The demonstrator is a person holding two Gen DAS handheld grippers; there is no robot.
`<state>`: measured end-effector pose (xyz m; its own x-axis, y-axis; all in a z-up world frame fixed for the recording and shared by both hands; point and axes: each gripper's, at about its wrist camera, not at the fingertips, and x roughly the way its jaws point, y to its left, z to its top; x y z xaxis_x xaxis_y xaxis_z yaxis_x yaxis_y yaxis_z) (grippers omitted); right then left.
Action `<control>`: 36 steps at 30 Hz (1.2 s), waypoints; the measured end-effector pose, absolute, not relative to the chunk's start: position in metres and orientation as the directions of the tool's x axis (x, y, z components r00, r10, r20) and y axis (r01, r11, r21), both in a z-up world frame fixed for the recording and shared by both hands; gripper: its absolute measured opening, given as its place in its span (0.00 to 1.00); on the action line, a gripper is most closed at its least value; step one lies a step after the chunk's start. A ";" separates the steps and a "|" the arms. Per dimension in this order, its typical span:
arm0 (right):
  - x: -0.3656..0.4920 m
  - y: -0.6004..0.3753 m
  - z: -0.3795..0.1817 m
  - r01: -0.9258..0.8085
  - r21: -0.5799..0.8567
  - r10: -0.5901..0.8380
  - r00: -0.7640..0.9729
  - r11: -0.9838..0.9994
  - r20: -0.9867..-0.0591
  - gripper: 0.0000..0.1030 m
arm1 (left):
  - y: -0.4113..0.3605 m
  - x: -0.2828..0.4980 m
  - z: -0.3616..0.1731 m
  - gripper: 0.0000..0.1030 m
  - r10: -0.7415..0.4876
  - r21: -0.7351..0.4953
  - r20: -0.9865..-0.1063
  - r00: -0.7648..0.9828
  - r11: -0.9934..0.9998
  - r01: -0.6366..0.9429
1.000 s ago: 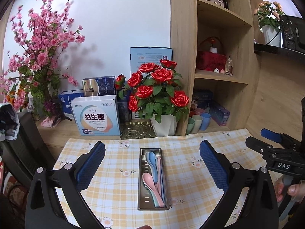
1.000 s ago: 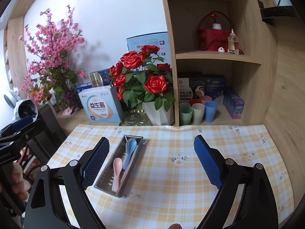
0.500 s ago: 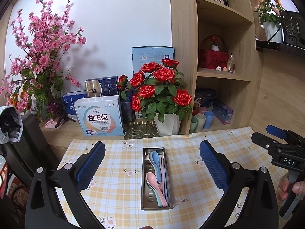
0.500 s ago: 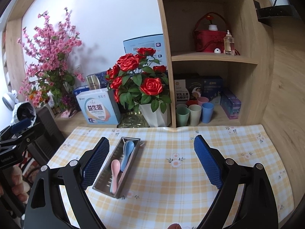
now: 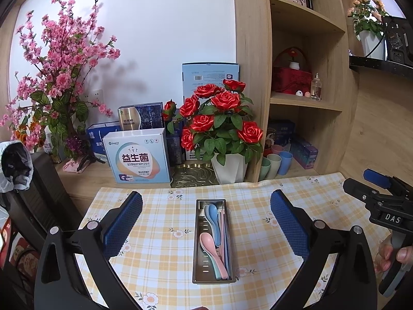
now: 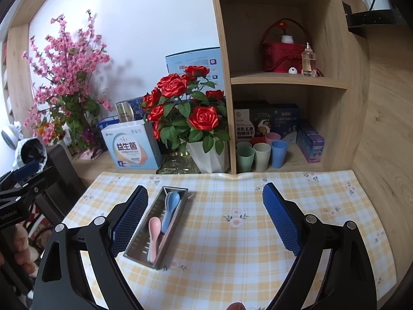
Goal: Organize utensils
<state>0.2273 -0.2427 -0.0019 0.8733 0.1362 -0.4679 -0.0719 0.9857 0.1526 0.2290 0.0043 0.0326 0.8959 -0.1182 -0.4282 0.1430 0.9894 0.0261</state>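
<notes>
**Both claws wide above the utensil tray**

Your left gripper (image 5: 206,206) is spread wide and holds nothing; the metal tray (image 5: 200,253) lies directly between its fingers, long axis running straight away from you along the claw's line of sight. In the tray, the pink spoon (image 5: 210,248) and blue spoon (image 5: 214,219) lie lengthwise, bowls toward the far end and handles toward you, with the pink one nearer the claw.

Your right gripper (image 6: 205,208) is likewise spread wide and empty. From this claw the metal tray (image 6: 139,245) sits just inside the left finger, its long axis tilted so the far end leans rightward; the pink spoon (image 6: 154,235) and blue spoon (image 6: 170,209) follow that tilt. The checked tablecloth (image 6: 232,245) lies under both claws, the pot of red roses (image 6: 185,113) beyond them.
</notes>
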 end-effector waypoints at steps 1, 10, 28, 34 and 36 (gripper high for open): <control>0.227 -0.243 -0.002 -0.072 0.152 0.135 0.874 0.986 -0.467 0.85 | 0.005 0.229 0.033 0.94 -0.116 0.027 -0.428 0.896 0.990 0.141; 0.227 -0.243 0.000 -0.063 0.145 0.123 0.879 0.987 -0.460 0.85 | 0.006 0.228 0.032 0.94 -0.107 0.028 -0.429 0.897 0.991 0.131; 0.218 -0.239 0.007 -0.056 0.114 0.098 0.908 0.992 -0.407 0.85 | 0.013 0.226 0.030 0.94 -0.116 0.014 -0.416 0.902 0.991 0.134; 0.218 -0.240 0.008 -0.055 0.113 0.097 0.908 0.992 -0.407 0.85 | 0.014 0.226 0.031 0.94 -0.105 0.017 -0.421 0.901 0.992 0.124; 0.218 -0.240 0.008 -0.054 0.113 0.096 0.908 0.992 -0.407 0.85 | 0.013 0.225 0.031 0.94 -0.106 0.020 -0.421 0.901 0.992 0.126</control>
